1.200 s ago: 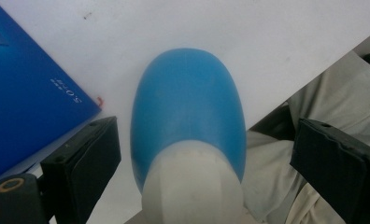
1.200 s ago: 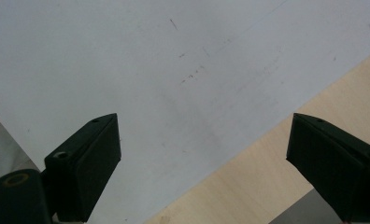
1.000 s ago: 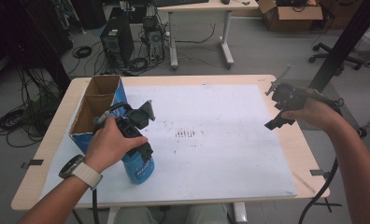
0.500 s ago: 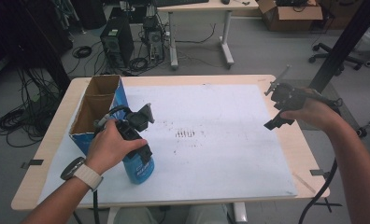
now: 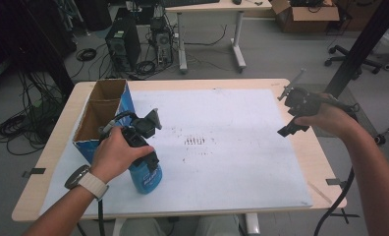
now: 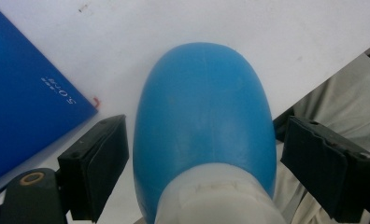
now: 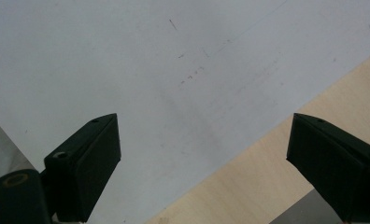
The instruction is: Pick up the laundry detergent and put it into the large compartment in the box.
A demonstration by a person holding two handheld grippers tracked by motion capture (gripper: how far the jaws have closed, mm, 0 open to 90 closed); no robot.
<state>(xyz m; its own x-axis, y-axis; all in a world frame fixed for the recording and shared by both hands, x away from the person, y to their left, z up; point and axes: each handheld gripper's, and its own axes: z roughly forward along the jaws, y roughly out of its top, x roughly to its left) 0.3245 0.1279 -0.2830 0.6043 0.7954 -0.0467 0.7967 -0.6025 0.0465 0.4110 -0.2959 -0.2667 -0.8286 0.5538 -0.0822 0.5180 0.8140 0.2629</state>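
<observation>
Left gripper is down over the blue bottle near the worktop's front-left corner, just beside the open blue cardboard box along the left edge, and its fingers have just been closing in with the bottle's shoulder between them; there's a sliver of gap showing on each side, so I'd say they are not clamped on it yet. Over by the right edge the right gripper hovers above the white sheet, fingers wide apart, nothing between them. The risk from here looks like this: that bottle body is smooth and rounded, tapering towards the neck, so a squeeze landing on the curve could let it squirt out or tip, perhaps knocking into the box or rolling off the front edge, especially if the lift starts before the pads are properly seated
</observation>
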